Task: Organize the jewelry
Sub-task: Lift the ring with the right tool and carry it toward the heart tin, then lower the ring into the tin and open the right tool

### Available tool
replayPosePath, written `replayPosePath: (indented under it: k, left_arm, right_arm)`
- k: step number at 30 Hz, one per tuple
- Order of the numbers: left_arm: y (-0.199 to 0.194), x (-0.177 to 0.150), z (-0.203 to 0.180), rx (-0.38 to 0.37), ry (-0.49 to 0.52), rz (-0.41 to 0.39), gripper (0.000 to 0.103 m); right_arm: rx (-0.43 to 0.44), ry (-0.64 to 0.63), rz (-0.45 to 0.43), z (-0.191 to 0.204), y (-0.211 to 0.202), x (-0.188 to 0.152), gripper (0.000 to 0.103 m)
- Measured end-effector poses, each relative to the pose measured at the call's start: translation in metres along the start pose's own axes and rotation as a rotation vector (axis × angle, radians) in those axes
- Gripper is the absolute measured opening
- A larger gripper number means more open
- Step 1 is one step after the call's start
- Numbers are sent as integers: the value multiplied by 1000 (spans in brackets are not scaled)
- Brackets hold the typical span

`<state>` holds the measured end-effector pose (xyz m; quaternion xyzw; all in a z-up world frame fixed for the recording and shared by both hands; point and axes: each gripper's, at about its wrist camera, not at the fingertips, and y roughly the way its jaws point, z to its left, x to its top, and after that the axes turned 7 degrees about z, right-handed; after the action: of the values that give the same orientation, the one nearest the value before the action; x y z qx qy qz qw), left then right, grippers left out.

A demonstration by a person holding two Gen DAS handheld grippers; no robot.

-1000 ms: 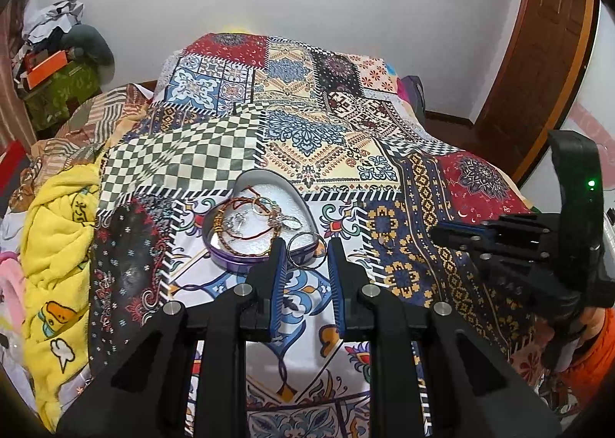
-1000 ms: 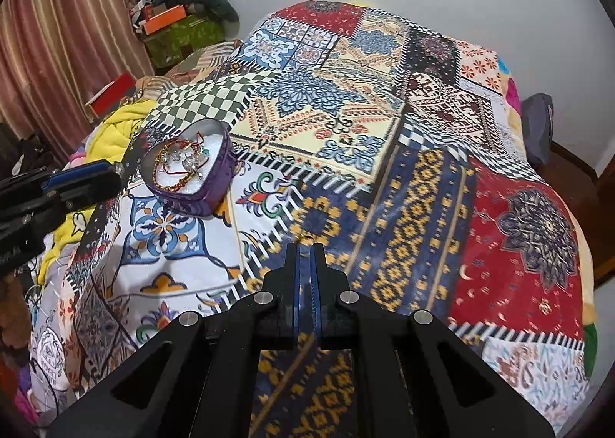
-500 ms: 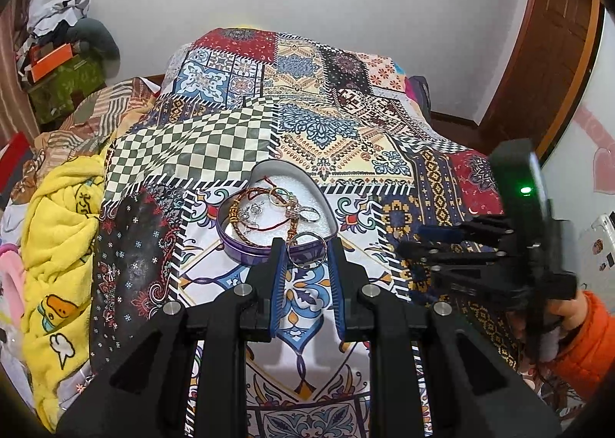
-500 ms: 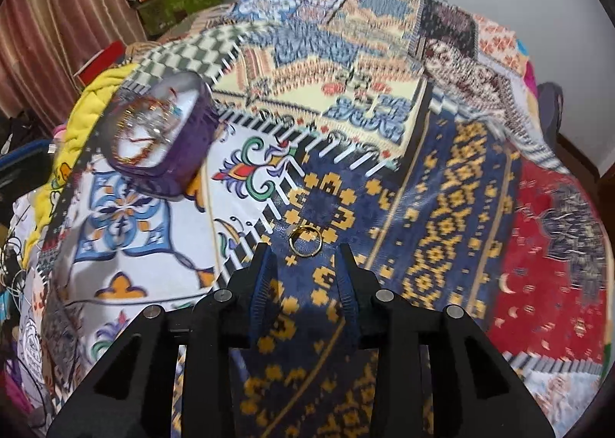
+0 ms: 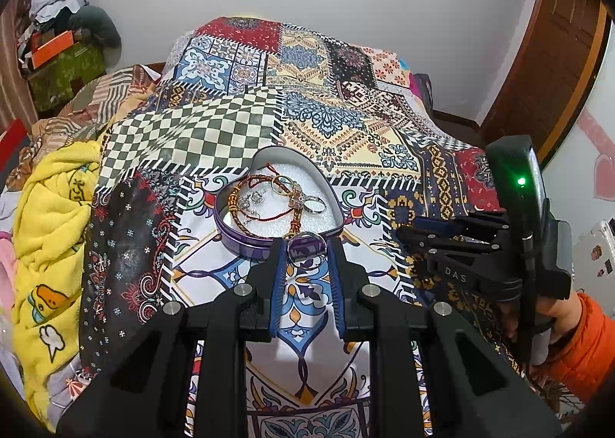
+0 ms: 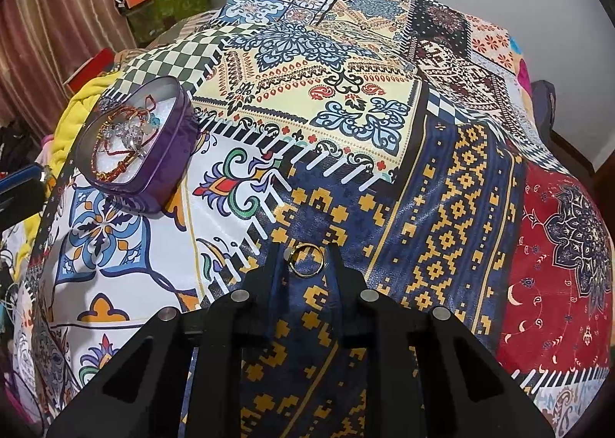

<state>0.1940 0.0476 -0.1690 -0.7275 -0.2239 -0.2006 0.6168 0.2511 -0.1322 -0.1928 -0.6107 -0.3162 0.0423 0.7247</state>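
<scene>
Patchwork bedspread [image 6: 384, 138] in loud prints covers the bed that carries everything; it is soft and creased, with a yellow blanket [image 5: 50, 230] bunched at the far left, clutter against a striped curtain behind that, a pale wall beyond and a wooden door [image 5: 553, 65] off to the right.

Just ahead of the left gripper [image 5: 306, 257] sits the heart-shaped purple tin [image 5: 246, 242], already holding bracelets, a red cord and rings. That gripper's jaws stand partly apart around a silver ring [image 5: 307, 246] at their tips, close to the tin's near wall; whether they actually pinch it I cannot tell. If the ring is loose, a push forward could knock it against the wall or shove the light tin across the cloth.

Over to the right, the right gripper [image 6: 306, 257] is spread wide around a gold ring [image 6: 305, 259] lying on the dark blue and yellow patch, nothing gripped. Closing there may catch fabric, or press the thin band into the soft cover so it flips out sideways.
</scene>
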Motion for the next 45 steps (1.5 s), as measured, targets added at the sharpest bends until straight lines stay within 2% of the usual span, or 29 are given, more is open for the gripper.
replayPosePath:
  k: [6,14,21,32,38,45]
  left_arm:
    - [-15,0,2,12,-3,-21,20]
    - [-35,3,7,33,-7,-62,20]
    - [-28,9,22,31,-19,-50,20]
    - [-4,22,35,13,4,-29,20]
    - [12,26,37,9,7,-19,20]
    - [27,31,46,-30,-14,3,20]
  right_arm:
    - [19,5,-6,5,-9,0,19]
    - [44,-45,-103,27,-50,4,19]
    - [101,-108,-183,55,-73,21,19]
    - [153,-170,-159,85,-43,44,19]
    - [162,-156,-154,81,-32,59,19]
    - [199,-151,-131,74,-21,73,19]
